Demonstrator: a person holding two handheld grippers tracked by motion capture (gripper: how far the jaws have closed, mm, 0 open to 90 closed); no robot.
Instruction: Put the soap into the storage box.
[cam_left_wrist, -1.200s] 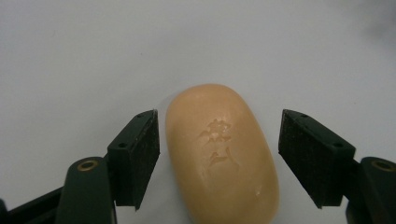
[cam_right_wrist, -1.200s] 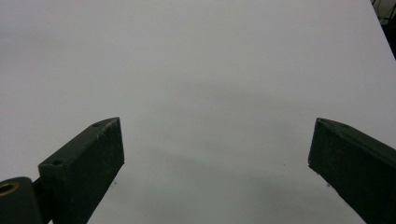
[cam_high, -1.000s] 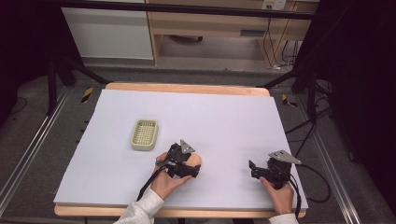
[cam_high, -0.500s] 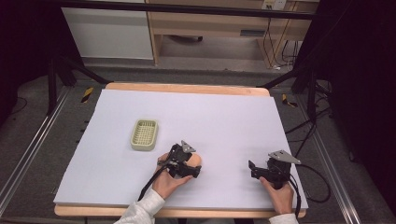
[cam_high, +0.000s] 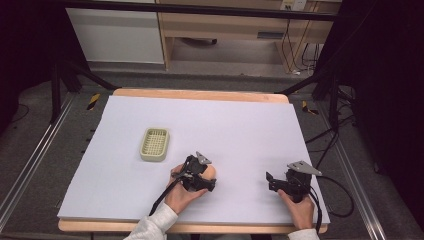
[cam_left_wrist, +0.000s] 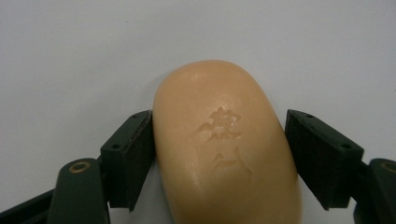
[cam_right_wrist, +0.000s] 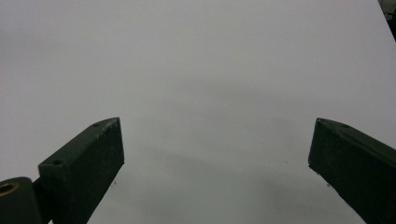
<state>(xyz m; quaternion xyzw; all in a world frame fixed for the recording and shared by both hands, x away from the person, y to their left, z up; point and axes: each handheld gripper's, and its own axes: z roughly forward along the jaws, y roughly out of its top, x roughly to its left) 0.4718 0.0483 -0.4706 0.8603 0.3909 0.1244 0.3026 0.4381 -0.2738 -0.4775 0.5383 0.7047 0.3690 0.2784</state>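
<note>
1. The left gripper (cam_left_wrist: 219, 144) has its jaws on either side of a peach soap bar (cam_left_wrist: 224, 144); the left jaw touches it, while the right shows a slight gap.
2. The soap (cam_high: 210, 172) lies on the white table sheet (cam_high: 240, 130), near the middle of its near edge.
3. The right gripper (cam_high: 272, 181) gapes wide, empty, at near right.
4. A green basket (cam_high: 154, 144) sits far-left of the soap.

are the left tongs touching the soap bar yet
Partly touching. In the left gripper view, one jaw of the left tongs presses the peach oval soap bar; a thin gap separates the other jaw.
</note>
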